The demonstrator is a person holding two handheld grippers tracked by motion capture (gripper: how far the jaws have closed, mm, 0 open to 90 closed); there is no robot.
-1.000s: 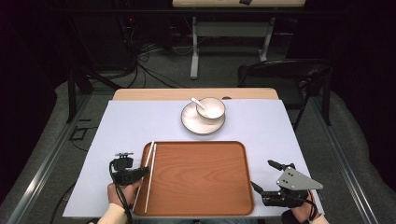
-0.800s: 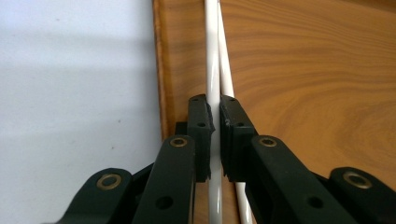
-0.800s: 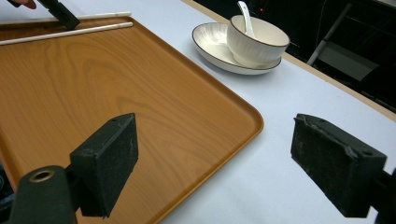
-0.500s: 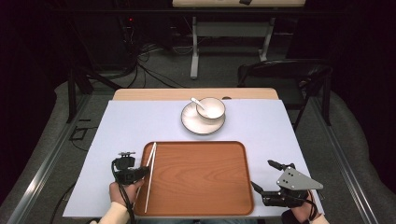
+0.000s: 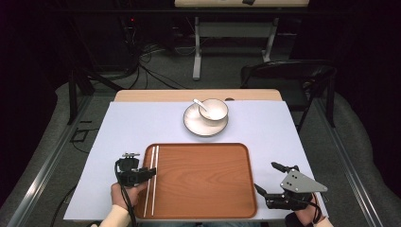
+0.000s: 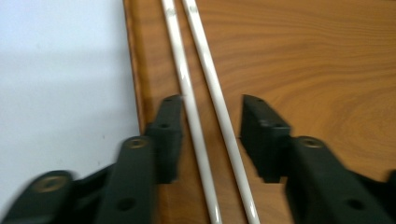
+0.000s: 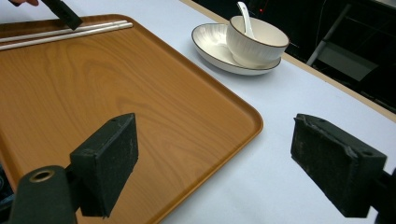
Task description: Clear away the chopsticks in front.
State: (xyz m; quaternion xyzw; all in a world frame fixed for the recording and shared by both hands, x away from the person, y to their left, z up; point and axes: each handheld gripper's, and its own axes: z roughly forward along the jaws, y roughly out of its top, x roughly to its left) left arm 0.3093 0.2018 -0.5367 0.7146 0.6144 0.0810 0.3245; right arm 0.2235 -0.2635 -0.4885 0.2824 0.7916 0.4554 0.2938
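The chopsticks (image 5: 152, 177) lie side by side on the tray (image 5: 203, 177), just inside its left rim, long axis running along that rim from the near edge toward the far one. In the left gripper view the two white sticks (image 6: 205, 112) pass straight between the fingers (image 6: 169, 135), parallel to them, and neither pad presses on a stick: the left gripper (image 5: 142, 174) has just been opening and stands released, with the pair lying loose in the gap. This hand is far the nearer of the two.

The right gripper (image 5: 272, 179) hangs off the tray's right near corner, on the far side of the tray from the chopsticks, its fingers (image 7: 105, 163) spread wide with nothing between them.

Beyond the tray's far edge sits a plate (image 5: 194, 125) carrying a bowl (image 5: 213, 109) with a spoon (image 5: 201, 104) in it. The rest of the tray is bare wood, and bare worktop (image 5: 137, 125) lies to its left, so I judge a withdrawal along the sticks' axis to be unobstructed.
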